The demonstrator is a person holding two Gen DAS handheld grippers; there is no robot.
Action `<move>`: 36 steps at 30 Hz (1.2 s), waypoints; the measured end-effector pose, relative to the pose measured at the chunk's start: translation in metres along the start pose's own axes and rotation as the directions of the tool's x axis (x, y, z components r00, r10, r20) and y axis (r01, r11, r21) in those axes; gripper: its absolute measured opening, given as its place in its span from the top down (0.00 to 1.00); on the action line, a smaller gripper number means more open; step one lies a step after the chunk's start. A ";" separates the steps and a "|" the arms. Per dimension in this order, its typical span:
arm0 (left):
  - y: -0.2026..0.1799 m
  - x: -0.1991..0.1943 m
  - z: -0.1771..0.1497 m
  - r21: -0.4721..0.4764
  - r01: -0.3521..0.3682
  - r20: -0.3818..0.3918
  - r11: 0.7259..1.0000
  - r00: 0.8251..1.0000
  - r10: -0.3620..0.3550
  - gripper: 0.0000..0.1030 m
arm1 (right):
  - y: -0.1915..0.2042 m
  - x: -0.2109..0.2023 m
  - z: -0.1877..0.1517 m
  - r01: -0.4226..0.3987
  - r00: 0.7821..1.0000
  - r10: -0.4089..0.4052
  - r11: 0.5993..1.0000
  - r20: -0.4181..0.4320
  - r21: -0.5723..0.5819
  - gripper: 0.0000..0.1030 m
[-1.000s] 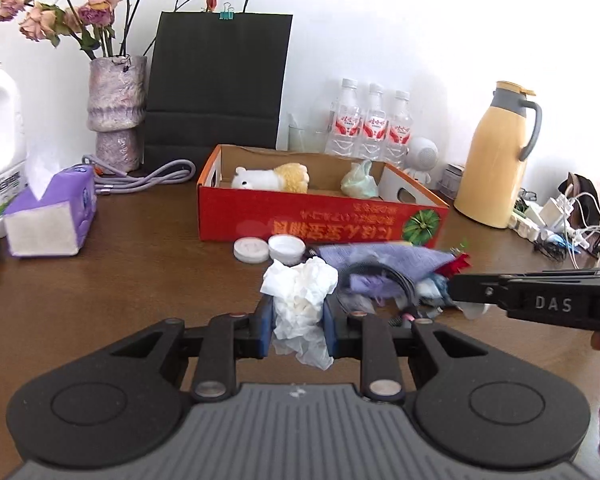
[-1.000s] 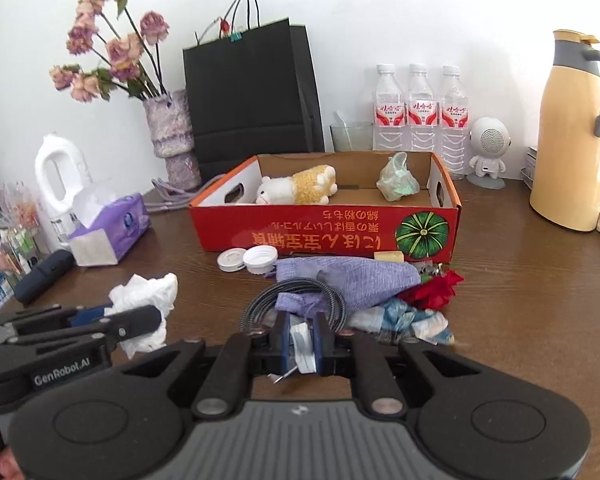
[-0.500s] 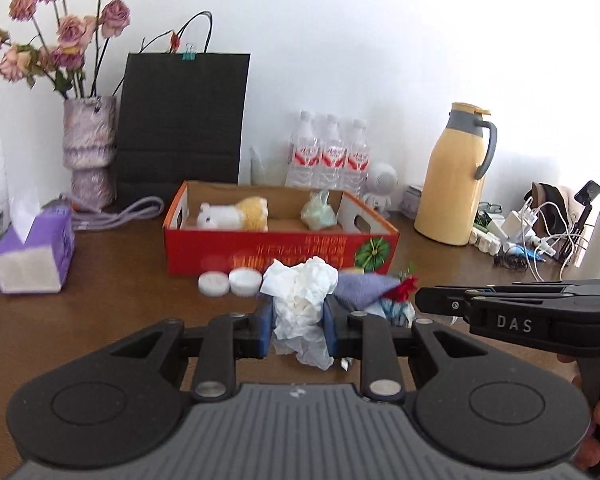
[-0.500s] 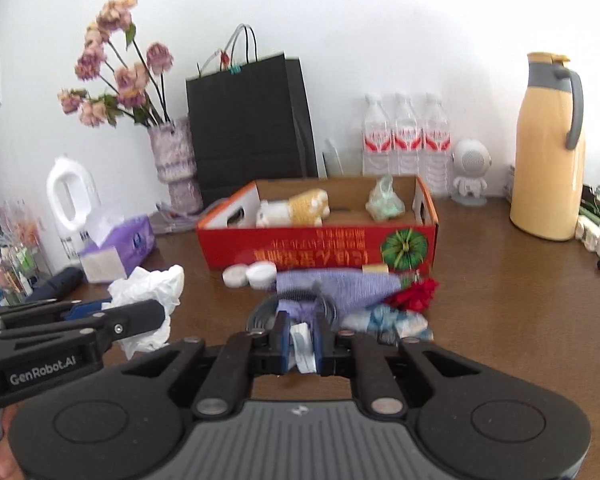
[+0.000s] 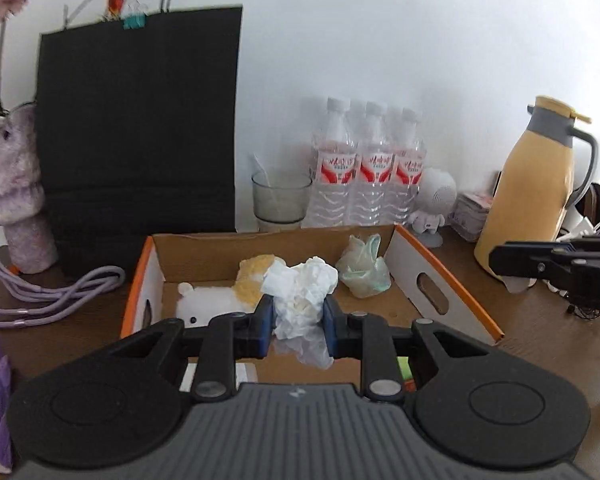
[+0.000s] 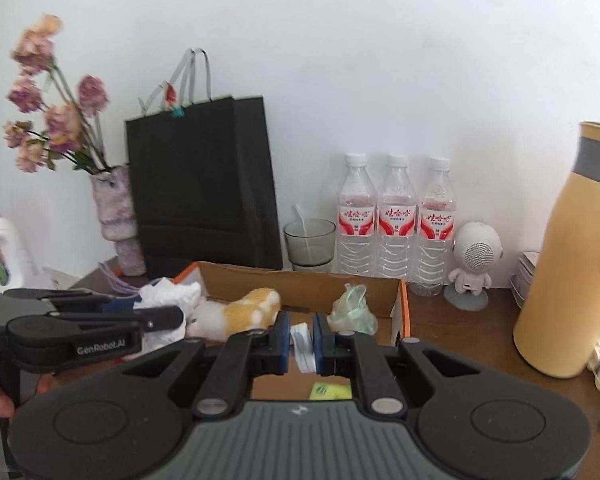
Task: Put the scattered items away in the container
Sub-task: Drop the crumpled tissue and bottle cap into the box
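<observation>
Both grippers now moving up over box [image 5: 440, 276]; left gripper [image 5: 298, 318] clamping tissue wad [image 5: 300, 296], right gripper [image 6: 300, 334] pinching small white packet [image 6: 303, 346], toy [image 5: 220, 300] sitting inside.

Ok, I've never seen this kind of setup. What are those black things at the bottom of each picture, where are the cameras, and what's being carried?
There is no robot here. A person holds a pair of hand-held tongs in each hand, and each pair carries a wide-angle camera looking forward along its two fingers. The black shape at the bottom of each picture is the tool's own body.

In the left camera's picture, the left tongs are shut on a crumpled white tissue, above the open cardboard box. In the right camera's picture, the right tongs are shut on a small white item, too hidden to name. Each tool also shows at the edge of the other's picture.

Already in the box lie a plush toy and a pale green bag. Behind it stand a black paper bag, three water bottles and a yellow jug.
</observation>
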State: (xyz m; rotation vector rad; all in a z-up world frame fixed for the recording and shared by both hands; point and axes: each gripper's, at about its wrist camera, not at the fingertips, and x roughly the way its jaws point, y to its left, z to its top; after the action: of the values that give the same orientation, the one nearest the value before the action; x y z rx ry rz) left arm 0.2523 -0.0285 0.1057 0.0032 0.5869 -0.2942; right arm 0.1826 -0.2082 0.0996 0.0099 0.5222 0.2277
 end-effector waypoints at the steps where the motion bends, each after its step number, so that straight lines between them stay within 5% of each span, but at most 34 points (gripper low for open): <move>1: 0.001 0.014 0.003 -0.003 0.011 -0.029 1.000 1.000 -0.011 0.75 | -0.005 0.018 0.007 0.006 1.000 -0.006 1.000 -0.030 -0.001 0.90; 5: -0.001 0.062 -0.001 0.021 0.034 -0.153 0.999 0.988 -0.030 0.74 | -0.017 0.083 0.018 0.057 0.981 -0.061 0.998 -0.183 -0.028 0.90; 8: -0.002 0.085 -0.009 0.013 0.045 -0.229 0.999 0.973 -0.041 0.72 | -0.013 0.123 0.009 0.106 0.947 -0.135 0.988 -0.290 -0.112 0.90; 12: -0.005 0.087 -0.013 0.046 0.083 -0.244 0.995 0.967 -0.070 0.53 | -0.003 0.157 -0.008 0.129 0.897 -0.208 0.967 -0.391 -0.218 0.89; 15: -0.002 0.080 -0.008 0.053 0.065 -0.241 0.996 0.969 -0.050 0.45 | -0.002 0.164 -0.009 0.129 0.882 -0.214 0.967 -0.419 -0.222 0.75; 25: 0.013 0.028 0.029 0.061 -0.041 -0.240 0.997 0.969 0.054 0.19 | -0.012 0.109 0.034 0.082 0.905 -0.094 0.996 -0.416 -0.048 0.53; 31: 0.017 -0.023 0.039 0.049 -0.142 -0.182 0.989 0.972 0.149 0.06 | -0.006 0.055 0.052 0.102 0.924 -0.107 0.994 -0.366 -0.032 0.40; 36: 0.011 -0.070 0.021 -0.003 -0.222 -0.031 0.975 0.975 0.222 0.00 | 0.008 0.016 0.035 0.158 0.950 -0.154 0.987 -0.271 -0.010 0.25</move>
State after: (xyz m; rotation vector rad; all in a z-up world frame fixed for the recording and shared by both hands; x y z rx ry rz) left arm 0.2118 -0.0006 0.1605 0.0664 0.6116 -0.0749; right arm 0.2117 -0.1952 0.1223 -0.0520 0.7945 0.0705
